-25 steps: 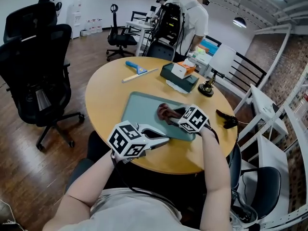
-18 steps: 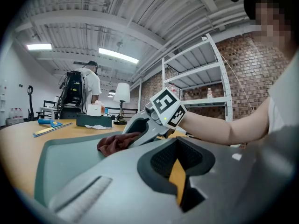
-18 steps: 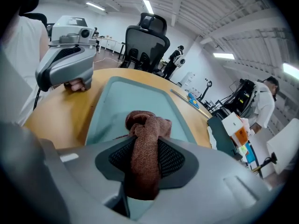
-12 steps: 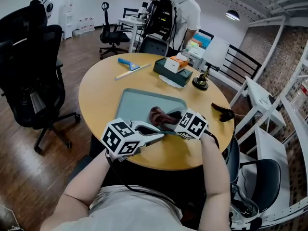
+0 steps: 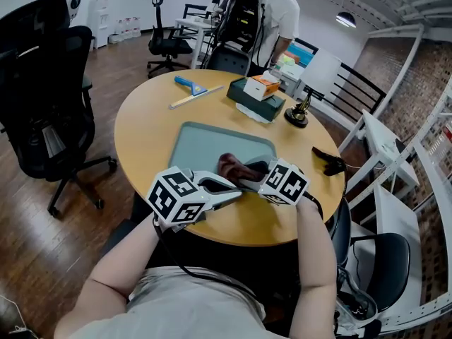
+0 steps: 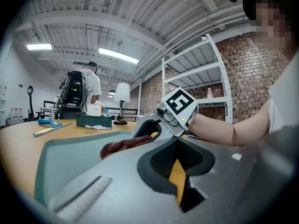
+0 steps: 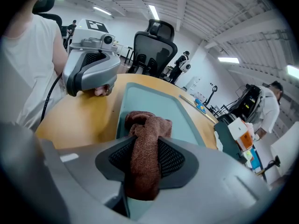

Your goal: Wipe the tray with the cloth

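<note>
a person seated at a round wooden surface works on a grey-green tray with a claw in each hand. the right claw, tilted down over the tray's near end, is clamped on a brown cloth: its own view shows the jaws held part-way apart by a thick fold of towelling squeezed between the pads, with the loose end bunched in a knot on the tray floor just ahead. the left claw lies almost level over the bare wood at the tray's near edge, its tip close to the right claw, jaws drawn together with nothing between them; whether it touches the tray's rim cannot be made out. the wiping stroke appears to be under way, with the cloth down on the near end and most of the tray floor, out toward the far rim, lying open ahead of it. the next move looks to call for a steady sweep of the cloth across that stretch, pressed low enough for the bunched fabric to drag flat, without loosening the grip. the tray, loose on a smooth top, may slide unless the left claw braces it.
</note>
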